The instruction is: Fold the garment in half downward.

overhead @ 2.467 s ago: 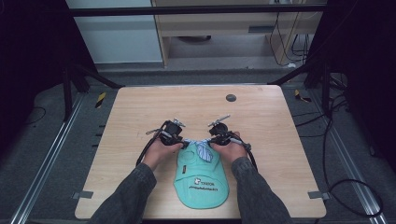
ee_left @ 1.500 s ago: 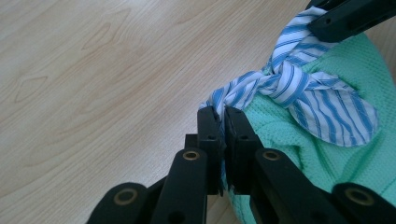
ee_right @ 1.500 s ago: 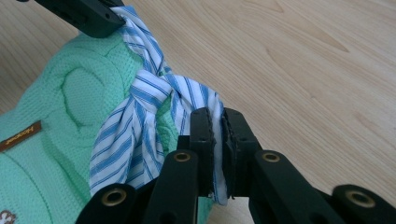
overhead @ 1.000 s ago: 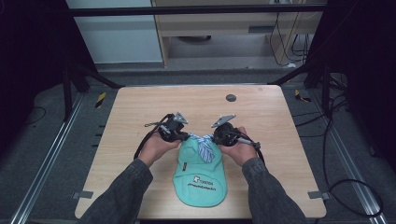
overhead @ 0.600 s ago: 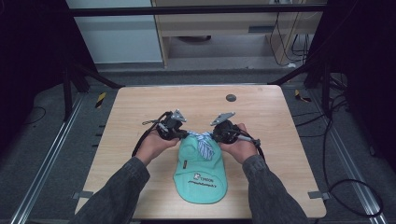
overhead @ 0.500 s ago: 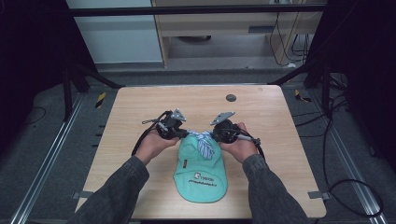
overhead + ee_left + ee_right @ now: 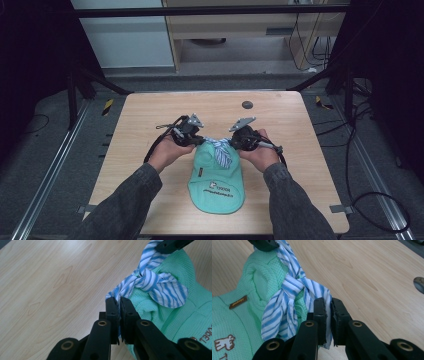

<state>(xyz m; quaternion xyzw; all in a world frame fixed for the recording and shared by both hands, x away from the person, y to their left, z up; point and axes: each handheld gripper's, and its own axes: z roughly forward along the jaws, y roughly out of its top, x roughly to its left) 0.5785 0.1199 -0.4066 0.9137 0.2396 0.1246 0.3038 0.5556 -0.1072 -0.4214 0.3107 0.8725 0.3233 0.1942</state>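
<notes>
Knot (image 7: 146, 281) of striped ties sits at garment's (image 7: 216, 180) far end; left gripper (image 7: 119, 305) and right gripper (image 7: 327, 305) each clamp one tie; judged step: tightening; next, pull ends apart evenly.

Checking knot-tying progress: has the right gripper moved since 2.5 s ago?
Yes. The right gripper has moved away from the person, toward the dark disc near the table's far edge, clamped on the striped tie.

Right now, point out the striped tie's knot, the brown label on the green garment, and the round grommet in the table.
striped tie's knot (image 7: 144, 281), left gripper view, on the twisted crossing.
brown label (image 7: 238, 302), right gripper view, middle of the tag.
round grommet (image 7: 247, 104), high view, its dark centre.
</notes>
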